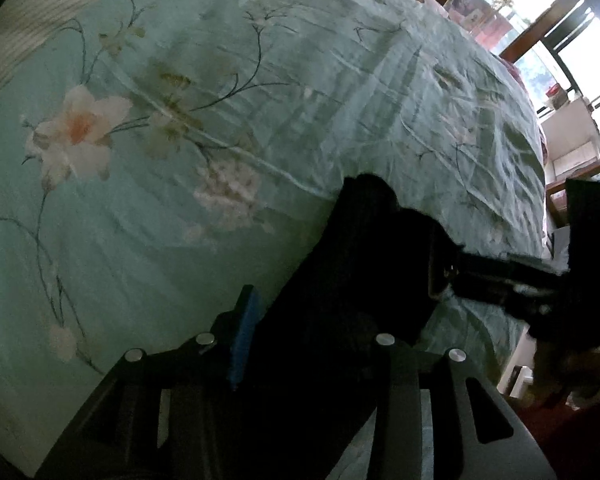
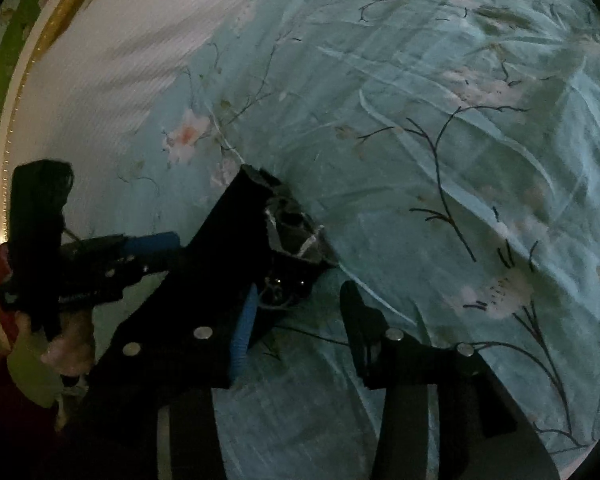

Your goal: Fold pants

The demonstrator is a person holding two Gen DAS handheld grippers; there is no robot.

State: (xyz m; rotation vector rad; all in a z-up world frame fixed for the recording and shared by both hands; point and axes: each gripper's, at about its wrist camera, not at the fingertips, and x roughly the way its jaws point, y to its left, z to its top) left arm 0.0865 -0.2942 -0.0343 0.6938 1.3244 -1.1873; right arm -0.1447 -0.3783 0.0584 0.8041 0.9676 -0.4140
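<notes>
Here black pants (image 2: 236,240) (on floral bedspread (image 2: 420,120)) lie between both parted hand-held grippers (image 2: 296,320).

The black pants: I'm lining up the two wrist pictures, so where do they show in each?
Left wrist view: the black fabric pants lie lower centre on the teal floral bedsheet, running down between this gripper's jaws.
Right wrist view: the pants sit left of centre, reaching this gripper's left jaw.
Shared landmark: the pink-centred white flower print, beyond the pants in both.
</notes>
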